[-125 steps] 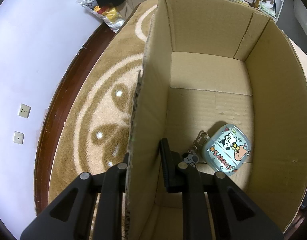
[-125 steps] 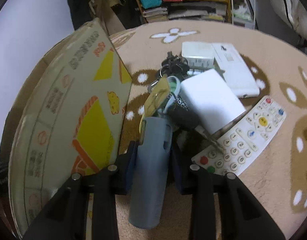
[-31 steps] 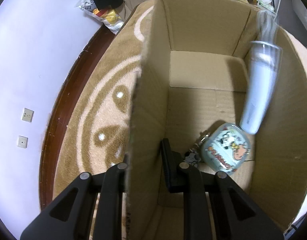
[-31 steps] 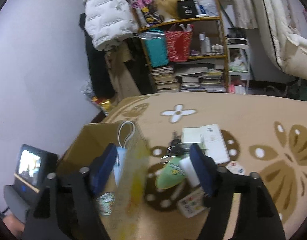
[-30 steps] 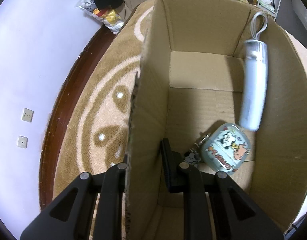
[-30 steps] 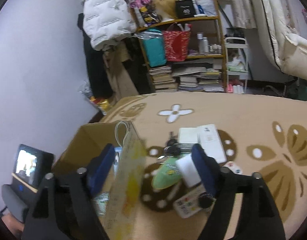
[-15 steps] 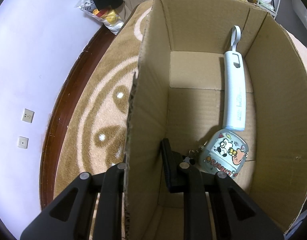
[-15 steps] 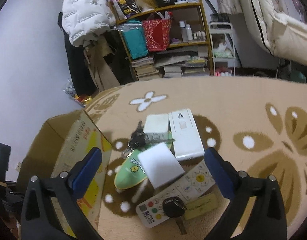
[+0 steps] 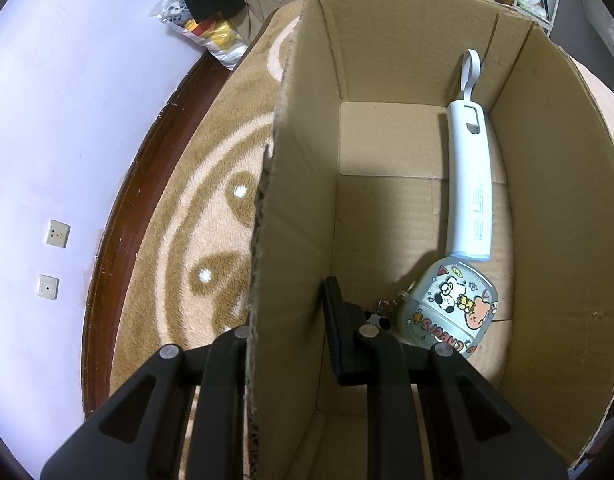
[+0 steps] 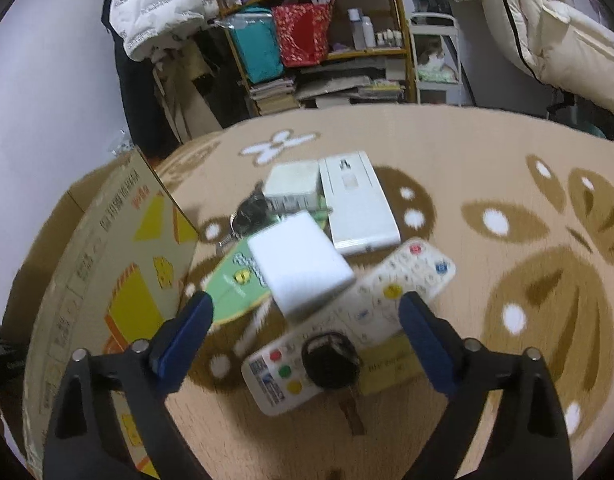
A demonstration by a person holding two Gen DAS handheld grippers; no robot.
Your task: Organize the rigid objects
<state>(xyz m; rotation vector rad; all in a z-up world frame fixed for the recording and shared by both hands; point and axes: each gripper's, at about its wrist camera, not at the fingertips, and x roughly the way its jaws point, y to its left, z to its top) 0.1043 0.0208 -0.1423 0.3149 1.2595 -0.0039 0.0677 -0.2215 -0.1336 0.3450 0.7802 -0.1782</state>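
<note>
The left gripper (image 9: 291,312) is pinching the left wall of the open brown cardboard box (image 9: 559,208), one black finger (image 9: 339,332) lying inside the box and the other outside, with the corrugated edge running between them. In the left wrist view the box is filling the frame from 12 to 5 o'clock. On its floor, toward 2 o'clock, a long pale-blue plastic power bank with a white loop strap (image 9: 469,184) is lying lengthwise, its loop end leaning against the far wall and its near end touching a rounded translucent case printed with cartoon animals (image 9: 451,312), which is sitting at about 4 o'clock just beside the inner finger. A small metal clasp (image 9: 399,298) is showing at the case's left edge. The box is standing on a tan rug with a cream pattern (image 9: 211,216).

The right gripper (image 10: 307,308) is standing with its blue-padded jaws spread wide and nothing between the pads; the jaws have just been closing a little. It is hovering over a pile on the rug: a white remote control with coloured buttons (image 10: 387,292) at 6 o'clock with a black-headed key (image 10: 331,360) lying on it, a white square block (image 10: 303,264) at the centre resting on a green flat item (image 10: 235,284), and a long white rectangular box (image 10: 359,204) at 12 o'clock. The printed outer wall of the cardboard box is curving along 9 o'clock.
</note>
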